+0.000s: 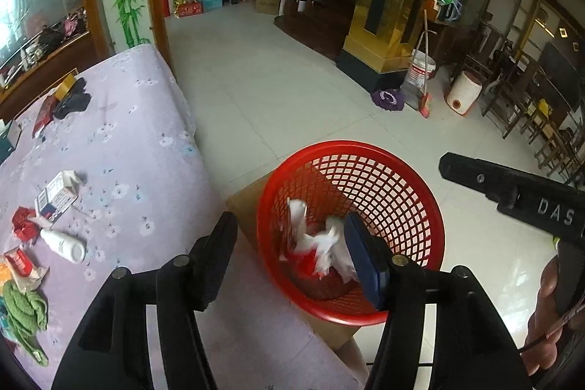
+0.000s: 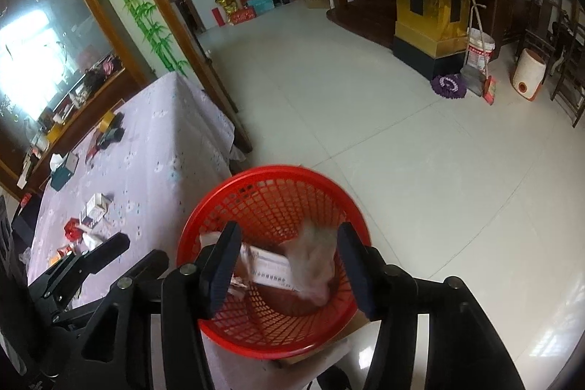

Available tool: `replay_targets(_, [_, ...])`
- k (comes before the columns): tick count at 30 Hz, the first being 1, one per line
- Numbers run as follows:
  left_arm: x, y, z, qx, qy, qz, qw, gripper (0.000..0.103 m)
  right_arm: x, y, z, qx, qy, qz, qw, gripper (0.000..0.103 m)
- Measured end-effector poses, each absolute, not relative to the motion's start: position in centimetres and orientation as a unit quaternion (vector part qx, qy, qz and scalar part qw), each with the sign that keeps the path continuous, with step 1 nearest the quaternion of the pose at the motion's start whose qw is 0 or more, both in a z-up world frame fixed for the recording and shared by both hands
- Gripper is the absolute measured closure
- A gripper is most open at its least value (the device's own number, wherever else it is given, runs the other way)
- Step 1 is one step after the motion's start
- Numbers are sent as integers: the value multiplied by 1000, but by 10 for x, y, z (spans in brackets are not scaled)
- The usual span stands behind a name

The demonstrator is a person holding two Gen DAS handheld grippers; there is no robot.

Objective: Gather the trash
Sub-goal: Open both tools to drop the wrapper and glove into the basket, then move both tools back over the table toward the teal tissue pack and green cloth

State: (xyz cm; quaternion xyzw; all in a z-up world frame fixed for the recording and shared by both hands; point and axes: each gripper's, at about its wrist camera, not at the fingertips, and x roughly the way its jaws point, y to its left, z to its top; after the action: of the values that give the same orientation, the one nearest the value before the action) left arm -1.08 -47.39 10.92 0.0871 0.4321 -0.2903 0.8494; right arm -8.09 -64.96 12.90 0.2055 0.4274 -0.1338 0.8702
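A red mesh basket (image 1: 395, 178) stands beside the table on a cardboard box and holds white and red crumpled trash (image 1: 321, 243). My left gripper (image 1: 292, 258) is open and empty, over the basket's near left rim. My right gripper (image 2: 287, 267) is open above the basket (image 2: 263, 192); a blurred whitish scrap (image 2: 314, 258) and a printed carton (image 2: 270, 264) lie between its fingers, inside the basket. On the table lie a small carton (image 1: 58, 194), red wrapper (image 1: 23, 223), white bottle (image 1: 64, 245) and a red-white packet (image 1: 20, 262).
The table has a lilac flowered cloth (image 1: 128, 134), with a green cloth (image 1: 25, 313), black item and tape roll (image 1: 65, 86) on it. White tiled floor (image 1: 292, 90) lies beyond, with a golden pillar (image 1: 387, 6), bucket, broom, purple mop head (image 1: 387, 97) and chairs at right.
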Motion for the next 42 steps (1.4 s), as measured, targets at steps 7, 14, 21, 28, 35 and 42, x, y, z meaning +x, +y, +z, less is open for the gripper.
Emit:
replay_targets(7, [-20, -432, 113, 56, 441, -257, 858, 37, -84, -625, 136, 200, 427, -110, 875, 39])
replay_targets(14, [-32, -386, 117, 43, 437, -217, 872, 37, -75, -572, 133, 168, 443, -58, 879, 38])
replay_targets(21, [-41, -340, 121, 41, 426, -167, 888, 37, -66, -528, 131, 148, 452, -26, 879, 36])
replay_targets(28, [-42, -296, 120, 28, 428, -121, 895, 37, -54, -486, 128, 127, 462, 8, 877, 36])
replay_targets(35, [-46, -253, 119, 6, 432, -82, 898, 37, -44, -450, 125, 110, 473, 35, 874, 35])
replay_targets(42, [-52, -206, 117, -23, 439, -46, 897, 37, -34, -410, 122, 93, 483, 66, 868, 34])
